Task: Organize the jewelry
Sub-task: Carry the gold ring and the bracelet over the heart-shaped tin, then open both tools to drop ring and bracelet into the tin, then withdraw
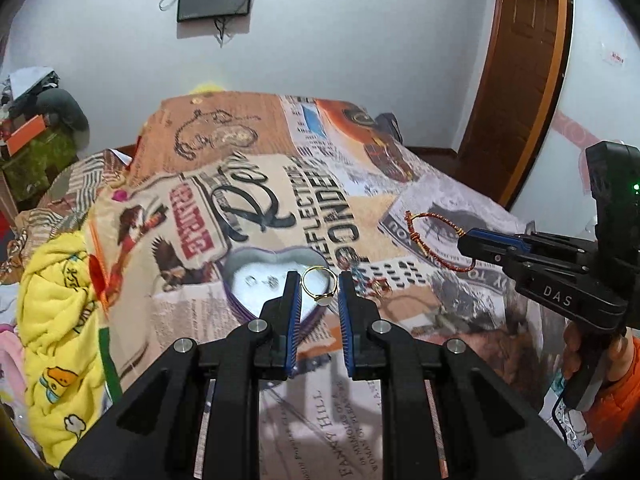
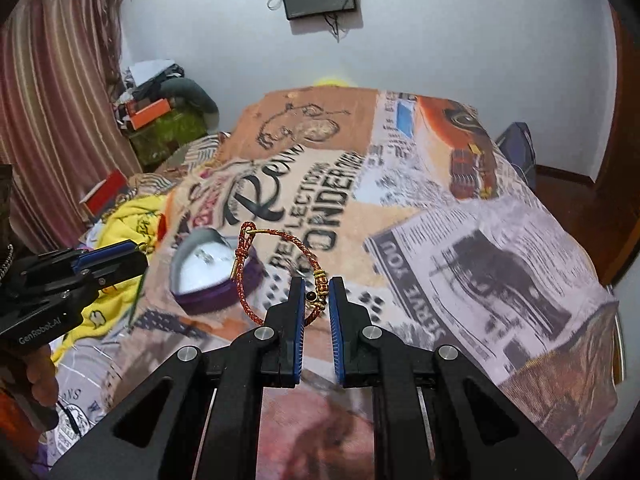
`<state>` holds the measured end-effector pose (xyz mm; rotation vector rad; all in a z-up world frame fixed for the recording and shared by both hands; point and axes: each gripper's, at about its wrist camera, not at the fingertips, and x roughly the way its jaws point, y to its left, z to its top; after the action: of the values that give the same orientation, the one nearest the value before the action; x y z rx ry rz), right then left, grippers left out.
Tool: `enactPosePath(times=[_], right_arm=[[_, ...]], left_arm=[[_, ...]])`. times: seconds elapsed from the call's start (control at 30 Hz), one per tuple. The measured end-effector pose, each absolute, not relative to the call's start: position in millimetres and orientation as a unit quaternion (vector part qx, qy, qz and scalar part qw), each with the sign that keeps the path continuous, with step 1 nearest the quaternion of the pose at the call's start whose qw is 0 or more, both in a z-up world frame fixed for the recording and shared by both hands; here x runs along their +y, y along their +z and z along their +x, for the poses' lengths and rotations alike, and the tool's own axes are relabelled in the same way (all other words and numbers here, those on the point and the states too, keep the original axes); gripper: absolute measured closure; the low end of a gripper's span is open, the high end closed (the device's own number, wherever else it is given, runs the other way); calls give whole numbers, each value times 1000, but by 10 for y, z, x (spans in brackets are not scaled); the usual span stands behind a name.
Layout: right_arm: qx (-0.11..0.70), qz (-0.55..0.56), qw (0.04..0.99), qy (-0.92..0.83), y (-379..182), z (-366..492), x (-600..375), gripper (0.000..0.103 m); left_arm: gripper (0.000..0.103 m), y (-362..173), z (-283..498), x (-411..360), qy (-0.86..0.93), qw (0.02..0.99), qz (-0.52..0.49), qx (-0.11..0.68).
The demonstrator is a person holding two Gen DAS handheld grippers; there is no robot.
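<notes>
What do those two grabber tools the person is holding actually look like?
Both are black plastic handheld tools. The left gripper and right gripper each have two flat fingers lined with ribbed blue pads, joined by silver bolts. One body reads "DAS", with a green light; the other reads "GenRobot.AI". An orange sleeve shows at the right hand.

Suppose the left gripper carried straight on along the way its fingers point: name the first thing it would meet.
Most likely the open heart-shaped box, which lies just beyond the left gripper and the gold ring it holds; depth is uncertain, so it might reach the printed bedspread instead.
</notes>
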<state>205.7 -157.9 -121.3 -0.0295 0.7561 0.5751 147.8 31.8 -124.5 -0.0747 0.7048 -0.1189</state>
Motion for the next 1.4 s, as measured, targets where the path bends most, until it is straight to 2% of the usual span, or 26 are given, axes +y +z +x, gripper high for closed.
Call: enactPosePath(times=[0.53, 1.03, 1.4], right_arm=[[358, -14, 866, 349, -1211, 2216, -938, 92], [414, -60, 827, 376, -1609, 2400, -511, 92], [421, -91, 816, 385, -1684, 2401, -415, 92]], left_arm=[[86, -1176, 1513, 653, -29, 945, -41, 323], [86, -1606, 1842, 807, -50, 926, -61, 370], [86, -1823, 2031, 823, -64, 913, -66, 397]])
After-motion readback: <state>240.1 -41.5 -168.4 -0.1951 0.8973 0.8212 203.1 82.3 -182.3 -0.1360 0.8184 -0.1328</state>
